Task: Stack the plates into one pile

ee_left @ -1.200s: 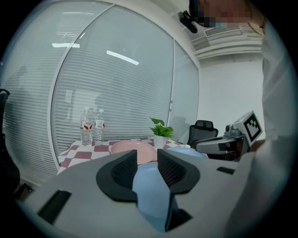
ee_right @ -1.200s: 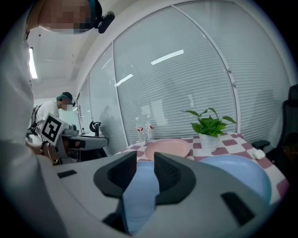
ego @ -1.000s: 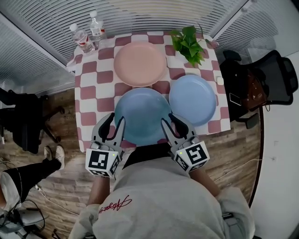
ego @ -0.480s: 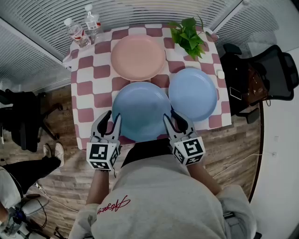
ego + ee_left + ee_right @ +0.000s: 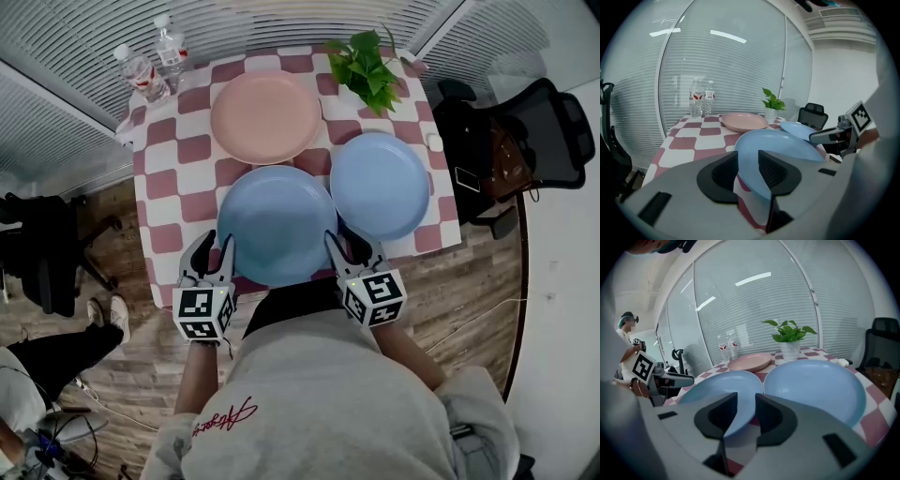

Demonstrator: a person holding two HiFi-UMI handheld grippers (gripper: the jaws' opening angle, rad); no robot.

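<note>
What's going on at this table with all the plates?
A person holds a gripper in each hand. The left gripper and right gripper each have their fingers closed on opposite rims of the near blue plate at the table's front edge. A second blue plate and a pink plate lie apart; nothing looks stacked yet.

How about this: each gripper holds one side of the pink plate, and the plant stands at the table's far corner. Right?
No: the left gripper and right gripper hold the near blue plate, not the pink plate, as the head view shows. The plant does stand at the far corner.
</note>
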